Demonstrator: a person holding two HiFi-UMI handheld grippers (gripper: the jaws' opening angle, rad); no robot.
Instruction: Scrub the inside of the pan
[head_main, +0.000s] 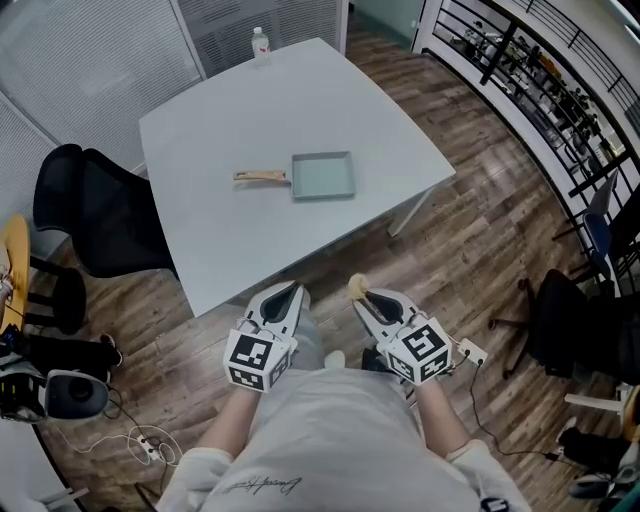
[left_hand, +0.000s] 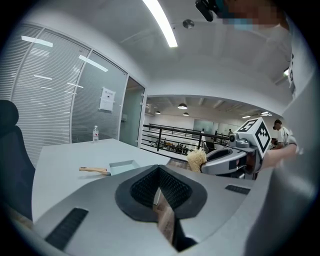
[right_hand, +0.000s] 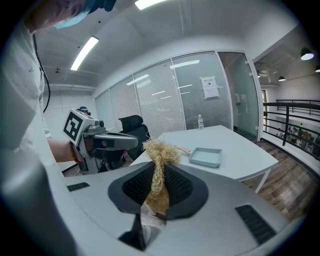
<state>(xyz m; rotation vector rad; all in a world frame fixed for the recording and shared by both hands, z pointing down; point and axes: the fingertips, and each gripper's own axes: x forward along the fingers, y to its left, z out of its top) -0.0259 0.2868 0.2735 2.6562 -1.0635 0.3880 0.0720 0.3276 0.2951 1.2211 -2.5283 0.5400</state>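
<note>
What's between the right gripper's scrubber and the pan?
Nothing visible. Only bare table lies between the right gripper, shut on the scrubber, and the pan; the bottle stands beyond it.

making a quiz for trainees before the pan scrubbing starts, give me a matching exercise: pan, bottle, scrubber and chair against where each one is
1 pan
2 bottle
3 scrubber
4 chair

A pinched in the right gripper
B far edge of the table
C on the floor by the table's left side
D middle of the table

Pairs: 1-D, 2-B, 3-A, 4-C
</note>
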